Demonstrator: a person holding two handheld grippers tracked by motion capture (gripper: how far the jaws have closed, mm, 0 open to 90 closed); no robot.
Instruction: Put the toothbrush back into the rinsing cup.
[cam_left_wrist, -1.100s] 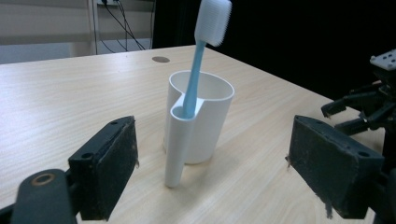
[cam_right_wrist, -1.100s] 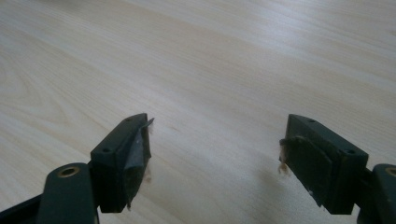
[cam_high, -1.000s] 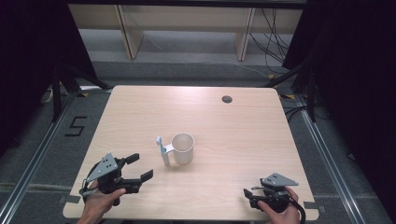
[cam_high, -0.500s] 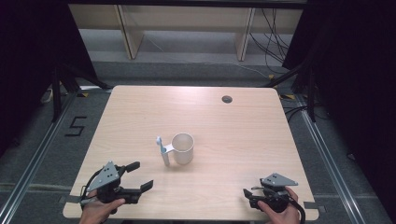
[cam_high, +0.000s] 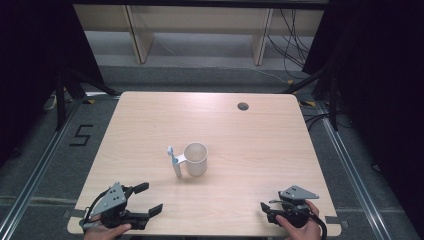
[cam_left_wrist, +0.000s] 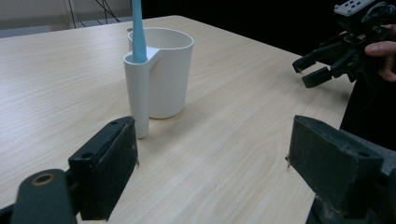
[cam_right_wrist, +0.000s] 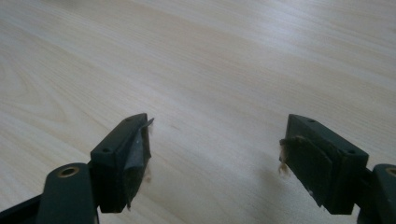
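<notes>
Since white cup stands upright mid-table, blue toothbrush upright in side holder tube, well apart from both grippers. Cup looks rigid, light, smooth-walled, likely slippery; could tip if pushed high. Toothbrush slim, stiff, loose in tube; best taken by handle above tube rim. Left gripper at near left edge, jaws spread wide, empty, pointing toward cup. Right gripper at near right edge, jaws parted, empty.
</notes>
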